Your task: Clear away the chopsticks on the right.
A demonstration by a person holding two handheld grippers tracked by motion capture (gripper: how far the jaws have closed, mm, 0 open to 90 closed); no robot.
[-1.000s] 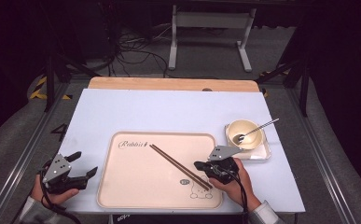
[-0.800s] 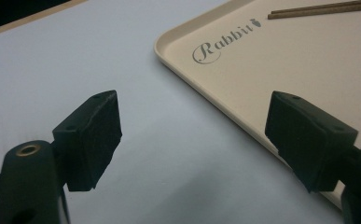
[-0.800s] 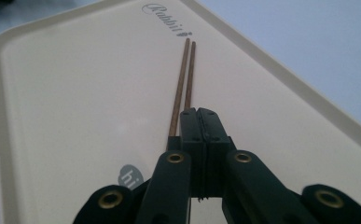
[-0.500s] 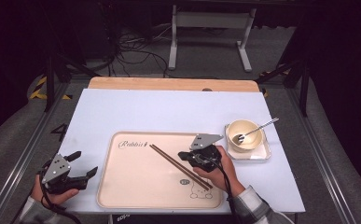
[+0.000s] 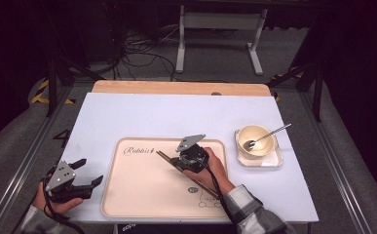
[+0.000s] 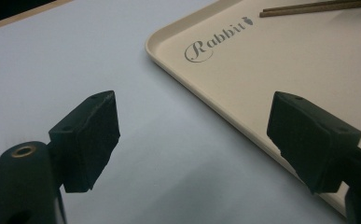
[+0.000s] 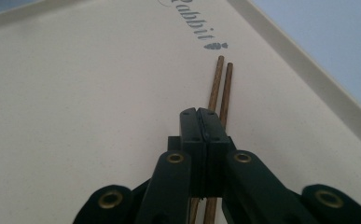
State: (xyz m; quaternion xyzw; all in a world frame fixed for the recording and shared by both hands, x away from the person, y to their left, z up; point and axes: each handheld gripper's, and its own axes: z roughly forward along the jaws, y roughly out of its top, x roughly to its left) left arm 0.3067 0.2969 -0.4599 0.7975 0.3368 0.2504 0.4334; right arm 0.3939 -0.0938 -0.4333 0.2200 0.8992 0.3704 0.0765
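The chopsticks (image 7: pixel 218 88) lay side by side on the cream tray (image 5: pixel 137 195), running out just beyond and beneath the right gripper (image 7: pixel 200 114), whose jaws were pressed fully together with nothing between them (the sticks lay under them). The left gripper (image 6: pixel 192 140) rested wide open and empty over the worktop (image 5: pixel 127 117), the tray's edge just past one jaw.
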